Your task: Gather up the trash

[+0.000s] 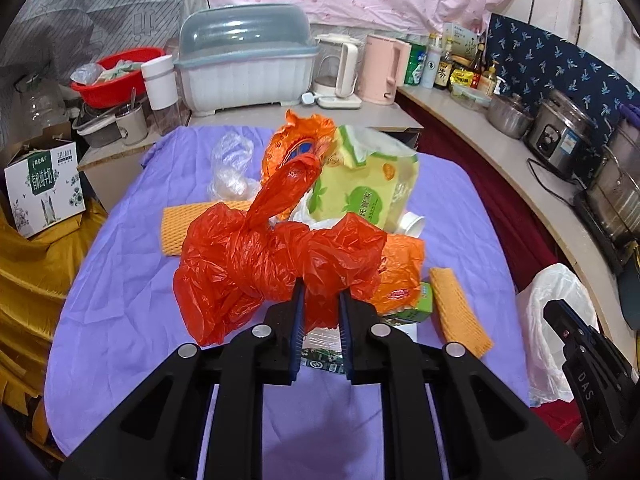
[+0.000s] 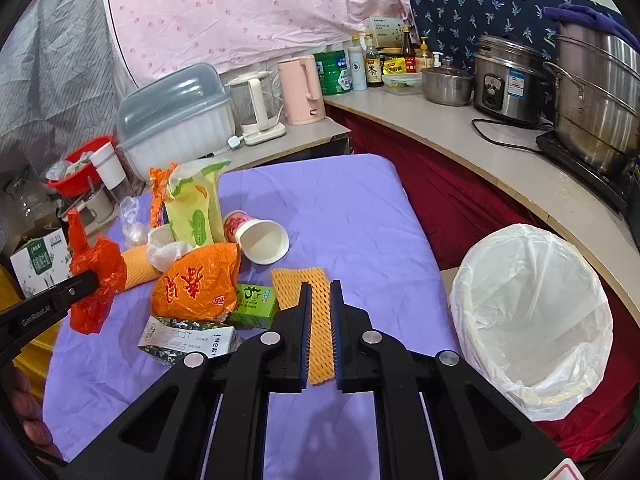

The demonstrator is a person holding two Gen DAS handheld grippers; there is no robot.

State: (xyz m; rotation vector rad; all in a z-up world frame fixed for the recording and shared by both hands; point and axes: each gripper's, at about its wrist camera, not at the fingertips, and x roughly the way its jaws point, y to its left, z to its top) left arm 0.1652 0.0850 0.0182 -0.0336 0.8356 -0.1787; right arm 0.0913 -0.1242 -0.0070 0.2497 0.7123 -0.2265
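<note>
The lined bin (image 2: 532, 320), right of the purple table (image 2: 352, 208), looks empty, so collecting has barely begun. Most trash still lies on the table: wrappers, cartons, a cup (image 2: 264, 242). The left gripper (image 1: 322, 300) pinches a red bag (image 1: 256, 264); the right gripper (image 2: 320, 292) is clamped on an orange net (image 2: 308, 304).

The red bag (image 1: 256, 264) was thin, glossy, crinkled plastic. The foam net (image 2: 310, 320) looked matt and ribbed. The table's purple cloth (image 1: 120, 280) was matt and creased. The cup (image 2: 262, 240) was smooth paper. At upper right, the pots (image 2: 592, 92) were shiny metal.
</note>
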